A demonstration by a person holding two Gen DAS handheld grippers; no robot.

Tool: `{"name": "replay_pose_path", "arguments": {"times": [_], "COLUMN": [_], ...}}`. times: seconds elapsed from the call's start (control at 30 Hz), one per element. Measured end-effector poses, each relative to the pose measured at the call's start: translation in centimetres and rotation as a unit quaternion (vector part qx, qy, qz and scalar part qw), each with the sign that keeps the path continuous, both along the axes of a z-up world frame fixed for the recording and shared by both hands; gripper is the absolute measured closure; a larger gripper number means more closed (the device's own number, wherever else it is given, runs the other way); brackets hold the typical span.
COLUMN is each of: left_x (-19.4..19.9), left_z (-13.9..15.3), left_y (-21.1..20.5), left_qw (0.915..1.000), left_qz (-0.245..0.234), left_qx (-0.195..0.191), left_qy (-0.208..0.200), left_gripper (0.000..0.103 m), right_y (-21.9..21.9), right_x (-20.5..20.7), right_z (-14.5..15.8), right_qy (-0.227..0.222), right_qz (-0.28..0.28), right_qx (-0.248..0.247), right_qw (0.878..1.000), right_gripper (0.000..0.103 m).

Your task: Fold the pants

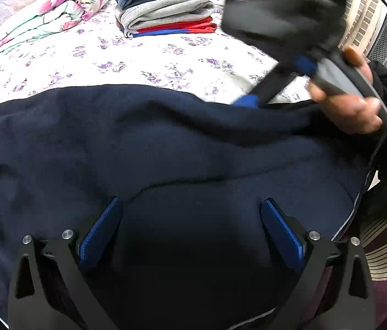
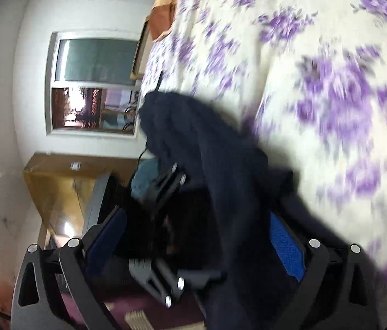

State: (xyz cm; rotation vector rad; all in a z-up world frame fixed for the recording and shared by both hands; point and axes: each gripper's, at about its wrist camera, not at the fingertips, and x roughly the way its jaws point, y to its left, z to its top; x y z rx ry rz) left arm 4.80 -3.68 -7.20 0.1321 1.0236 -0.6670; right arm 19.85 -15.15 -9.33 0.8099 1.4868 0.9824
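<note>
Dark navy pants (image 1: 166,143) lie spread across the floral bed, with a raised fold running left to right. My left gripper (image 1: 192,220) is open low over the near part of the pants, and the cloth lies flat between its blue pads. A hand (image 1: 352,110) holds my right gripper (image 1: 275,82) at the pants' far right edge, one blue fingertip touching the cloth. In the right wrist view my right gripper (image 2: 196,236) is open, its jaws wide apart, and a bunch of the pants (image 2: 193,137) drapes between them over the right pad. The view is blurred.
A stack of folded clothes (image 1: 166,5) and a folded floral quilt (image 1: 50,19) sit at the back of the bedsheet (image 1: 138,60). A maroon patterned cloth (image 1: 385,247) shows at the near right. Off the bed are a window (image 2: 94,82) and a brown cabinet (image 2: 64,187).
</note>
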Motion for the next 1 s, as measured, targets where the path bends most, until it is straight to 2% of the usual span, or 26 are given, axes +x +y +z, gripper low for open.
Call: {"name": "replay_pose_path", "arguments": {"times": [0.1, 0.17, 0.2, 0.23, 0.27, 0.33, 0.37, 0.43, 0.5, 0.6, 0.67, 0.73, 0.83, 0.9, 0.93, 0.97, 1.0], "left_x": [0.0, 0.0, -0.1, 0.0, 0.0, -0.1, -0.1, -0.2, -0.2, 0.0, 0.0, 0.0, 0.1, 0.0, 0.1, 0.1, 0.0], "left_z": [0.0, 0.1, 0.1, 0.1, 0.1, 0.2, 0.2, 0.2, 0.2, 0.1, 0.1, 0.1, 0.1, 0.1, 0.1, 0.1, 0.2], "left_y": [0.0, 0.1, 0.2, 0.2, 0.2, 0.3, 0.3, 0.3, 0.3, 0.2, 0.2, 0.1, 0.1, 0.1, 0.1, 0.1, 0.1], "left_qw": [1.0000, 1.0000, 1.0000, 1.0000, 0.9999, 0.9999, 0.9999, 0.9999, 0.9999, 0.9999, 0.9999, 0.9999, 1.0000, 1.0000, 0.9999, 0.9999, 0.9999], "left_qz": [0.001, 0.000, -0.001, -0.001, -0.002, -0.003, -0.003, -0.003, -0.002, -0.001, 0.001, 0.002, 0.002, 0.003, 0.003, 0.003, 0.003], "left_qx": [-0.003, -0.005, -0.008, -0.009, -0.010, -0.011, -0.011, -0.012, -0.012, -0.011, -0.011, -0.010, -0.009, -0.009, -0.010, -0.011, -0.012], "left_qy": [0.000, 0.001, 0.001, 0.002, 0.002, 0.001, 0.001, 0.002, 0.001, -0.001, -0.002, -0.003, -0.002, -0.002, -0.002, -0.003, -0.003], "left_gripper": [0.005, 0.005, 0.005, 0.005, 0.005, 0.005, 0.005, 0.005, 0.005, 0.005, 0.005, 0.005, 0.005, 0.005, 0.005, 0.005, 0.005], "right_y": [-0.2, -2.0, -2.8, -4.2, -5.5, -7.1, -7.6, -6.9, -5.1, -2.9, -1.5, -0.5, -0.4, -1.9, -3.0, -3.5, -3.1], "right_x": [1.5, 2.3, 2.5, 2.7, 3.0, 3.5, 3.7, 4.2, 3.8, 2.8, 2.4, 2.7, 3.9, 4.6, 5.0, 5.3, 5.4], "right_z": [0.4, 1.4, 1.8, 2.4, 3.2, 4.4, 4.8, 4.4, 3.6, 1.3, -0.1, -0.2, -0.9, -1.2, -0.7, -0.3, 0.8], "right_qy": [-0.029, -0.063, -0.073, -0.090, -0.109, -0.133, -0.133, -0.107, -0.070, -0.013, 0.024, 0.020, 0.015, 0.002, -0.026, -0.042, -0.057], "right_qz": [-0.038, -0.095, -0.111, -0.135, -0.155, -0.184, -0.188, -0.161, -0.110, -0.048, -0.022, -0.017, -0.051, -0.099, -0.131, -0.142, -0.153], "right_qx": [0.005, 0.008, 0.015, 0.030, 0.035, 0.024, -0.001, -0.029, -0.068, -0.090, -0.052, -0.039, -0.024, -0.012, -0.006, 0.015, 0.024], "right_qw": [0.999, 0.993, 0.991, 0.986, 0.981, 0.973, 0.973, 0.981, 0.989, 0.995, 0.998, 0.999, 0.998, 0.995, 0.991, 0.989, 0.986], "right_gripper": [0.004, 0.008, 0.016, 0.034, 0.038, 0.037, 0.037, 0.024, 0.022, 0.018, 0.018, 0.017, 0.018, 0.030, 0.058, 0.076, 0.079]}}
